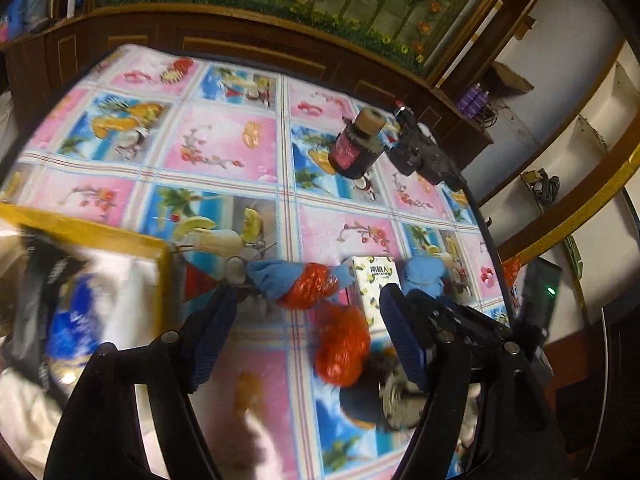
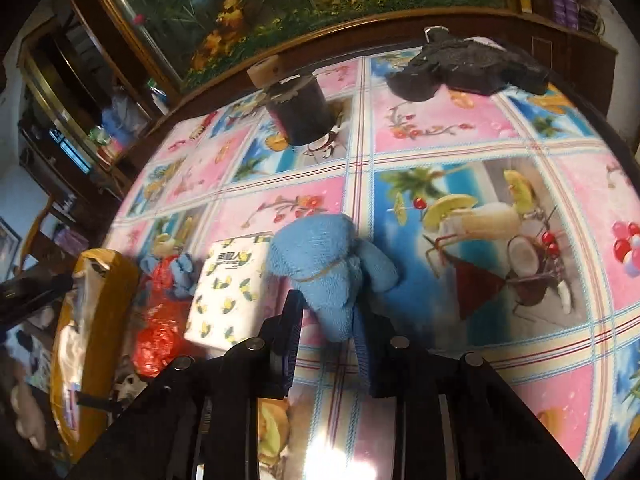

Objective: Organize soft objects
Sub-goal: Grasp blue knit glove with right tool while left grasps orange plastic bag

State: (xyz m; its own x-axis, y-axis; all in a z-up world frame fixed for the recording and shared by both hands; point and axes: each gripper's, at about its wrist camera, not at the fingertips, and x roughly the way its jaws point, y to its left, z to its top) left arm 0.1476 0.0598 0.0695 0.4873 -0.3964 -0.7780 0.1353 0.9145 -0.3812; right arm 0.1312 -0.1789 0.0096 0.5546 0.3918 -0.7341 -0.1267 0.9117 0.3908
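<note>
Blue terry-cloth bundle (image 2: 332, 268): lay on the patterned surface (image 2: 500, 140) beside the lemon-print tissue pack (image 2: 226, 292), clenched in your right gripper (image 2: 330, 332). Left gripper (image 1: 304, 332) hung released. You needed a firm, central hold.

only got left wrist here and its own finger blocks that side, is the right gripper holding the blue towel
observer: yes, the right wrist view shows the right gripper shut on the lower end of the blue towel bundle.
operator: loose or tied
observer: tied, a thin string runs around its middle.
operator: clear of the tissue pack
observer: not clearly, its left edge meets the right corner of the tissue pack; contact I cannot confirm.
</note>
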